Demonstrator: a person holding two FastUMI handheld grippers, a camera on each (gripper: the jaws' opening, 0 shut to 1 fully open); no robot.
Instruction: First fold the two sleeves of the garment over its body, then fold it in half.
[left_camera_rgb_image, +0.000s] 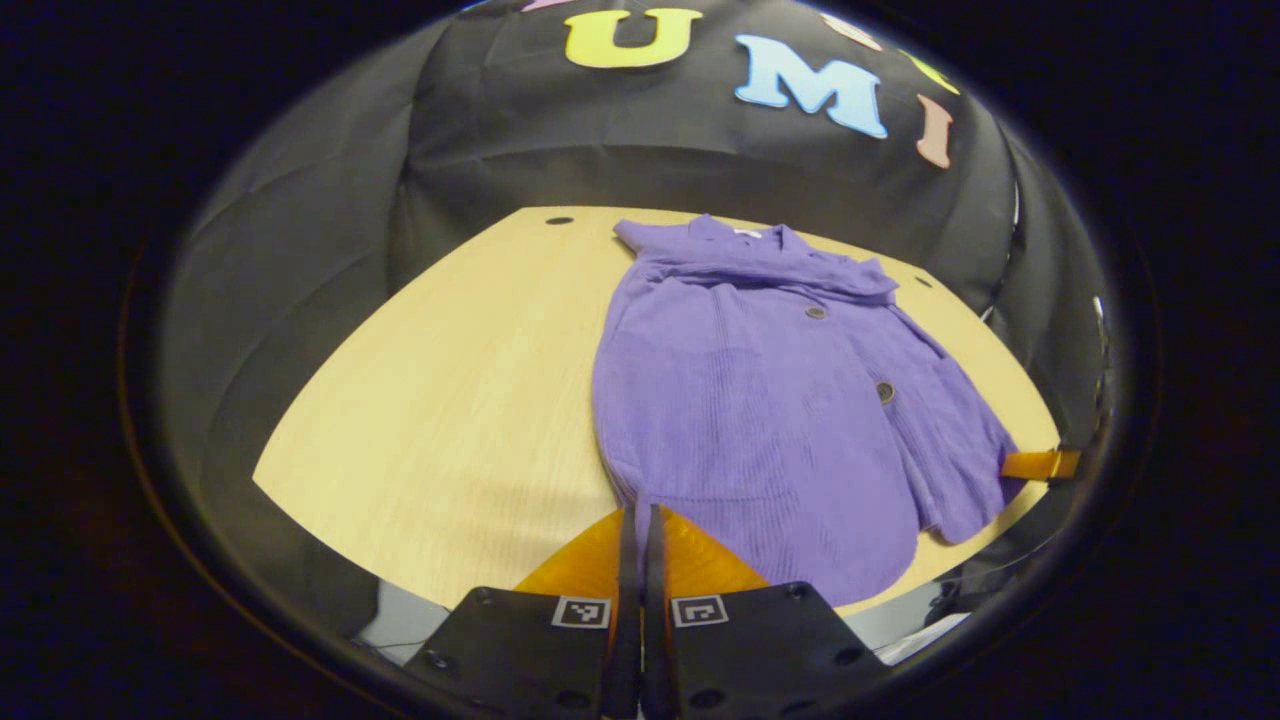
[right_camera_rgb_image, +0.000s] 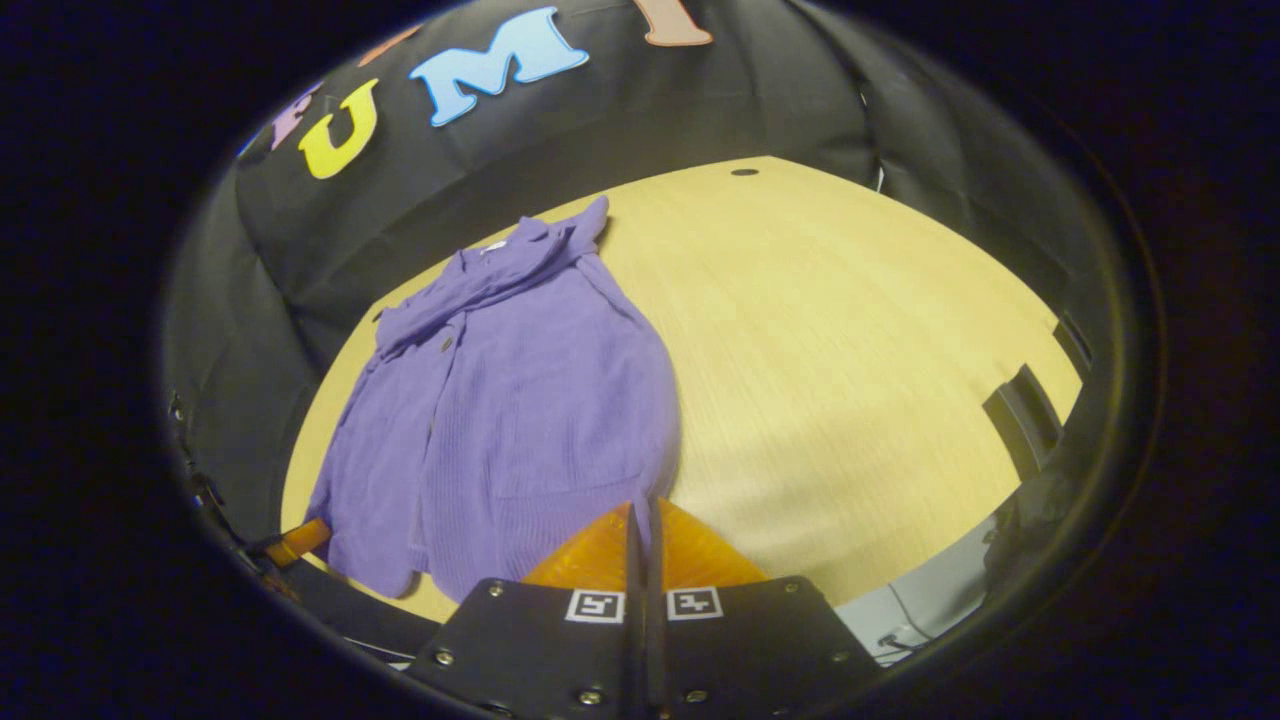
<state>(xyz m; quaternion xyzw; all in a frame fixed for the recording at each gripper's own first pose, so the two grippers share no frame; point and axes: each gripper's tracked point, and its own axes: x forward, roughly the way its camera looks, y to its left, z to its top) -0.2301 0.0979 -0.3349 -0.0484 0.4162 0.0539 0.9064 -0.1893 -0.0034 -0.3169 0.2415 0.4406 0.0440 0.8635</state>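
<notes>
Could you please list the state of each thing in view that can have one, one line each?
Purple garment: lying flat on the table, collar toward the far edge, sleeves folded across the body, not yet folded in half.
Buttons: two show on the front.
Left gripper: shut, holding nothing, at the garment's near hem.
Right gripper: shut, holding nothing, at the near hem.
Table: bare wood beside the garment.

— What's the room like?
— Black cloth walls hang creased around a pale wooden tabletop.
— Any detail?
— Small dark holes near its far edge; light grey floor below the near edge.
</notes>
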